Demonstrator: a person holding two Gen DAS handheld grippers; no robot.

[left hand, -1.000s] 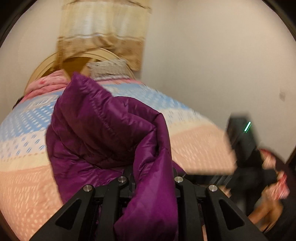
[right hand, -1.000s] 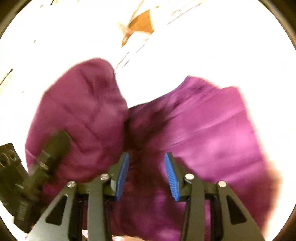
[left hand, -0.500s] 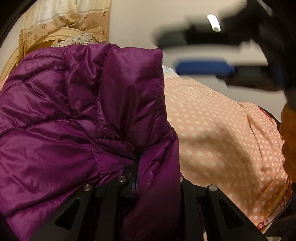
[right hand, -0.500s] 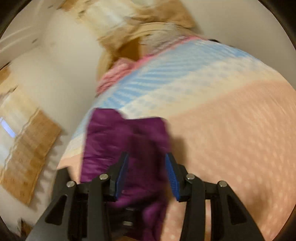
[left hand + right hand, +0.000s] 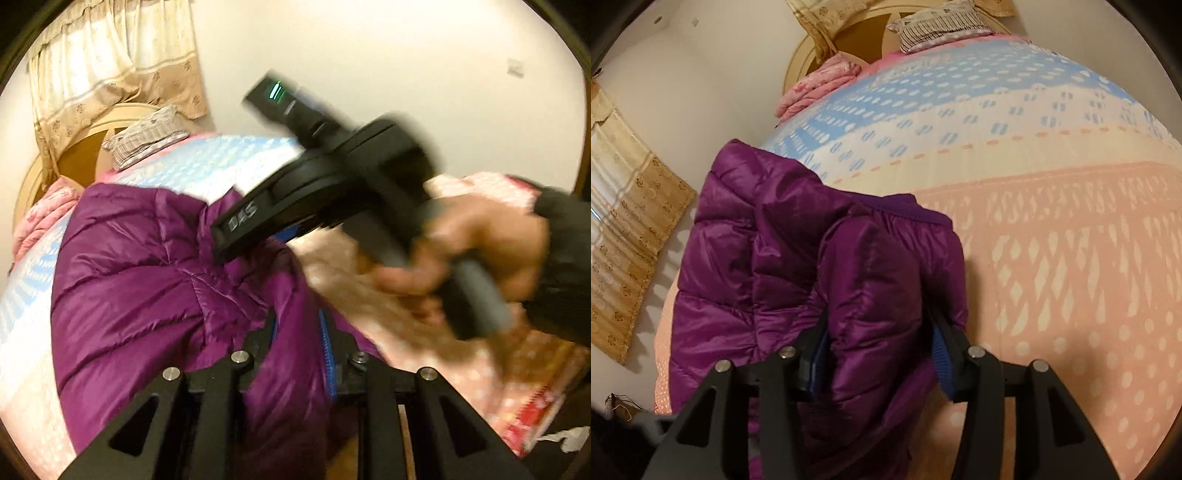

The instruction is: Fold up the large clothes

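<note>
The purple puffer jacket (image 5: 798,266) lies bunched on the bed (image 5: 1052,229), toward its 9 o'clock edge in the right wrist view, quilted panels heaped over one another. A fold of it is pinched in the left claw (image 5: 299,343), whose blue pads press on either side of the fabric. The right claw (image 5: 877,347) also has a thick fold between its fingers; the fabric fills the gap and touches both pads, so it grips the jacket too.

In the left wrist view the right claw (image 5: 332,192), blurred, crosses from 3 o'clock toward the middle, held by the right hand (image 5: 476,251) in a dark sleeve; it hides much of the bed behind it, and a green light shows on its body.

The bed carries a bedspread with blue, cream and peach dotted bands. At 12 o'clock in the right wrist view stands a round wooden headboard (image 5: 849,40) with a striped pillow (image 5: 942,22) and a pink folded blanket (image 5: 820,85) near it. Beige patterned curtains (image 5: 624,206) hang at 9 o'clock against pale walls.

Half a second ago the right claw stood with its fingers apart in front of the jacket; now the fold sits between them, and the jacket has sunk from a raised panel to a heap.
</note>
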